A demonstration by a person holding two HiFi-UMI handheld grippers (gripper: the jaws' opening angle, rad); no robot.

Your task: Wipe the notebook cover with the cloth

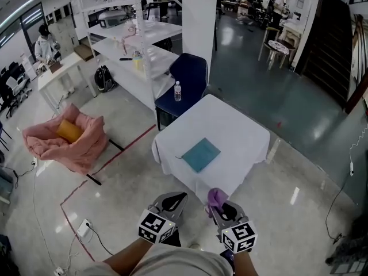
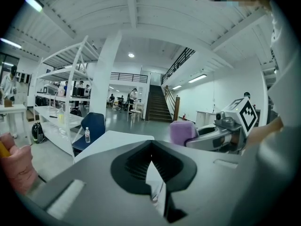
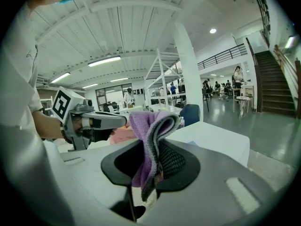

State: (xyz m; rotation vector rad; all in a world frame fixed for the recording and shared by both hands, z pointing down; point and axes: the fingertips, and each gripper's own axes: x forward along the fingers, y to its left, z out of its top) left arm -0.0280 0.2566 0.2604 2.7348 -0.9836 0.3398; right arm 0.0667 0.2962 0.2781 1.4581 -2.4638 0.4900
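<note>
A teal notebook [image 1: 199, 154] lies flat on the white-draped table [image 1: 241, 132], near its front edge. Both grippers hang in the air short of the table, close to my body. My right gripper [image 1: 217, 204] is shut on a purple cloth [image 1: 216, 197]; in the right gripper view the folded cloth [image 3: 149, 136] bulges up from between the jaws. My left gripper [image 1: 177, 200] is shut, and the left gripper view shows its jaws meeting with nothing between them. From that view the cloth [image 2: 182, 132] shows to the right.
A dark blue chair [image 1: 185, 80] with a water bottle [image 1: 177, 91] stands behind the table's far left corner. A pink beanbag [image 1: 66, 140] lies on the floor to the left. White shelving [image 1: 135, 45] and red floor tape [image 1: 123, 151] are to the left too.
</note>
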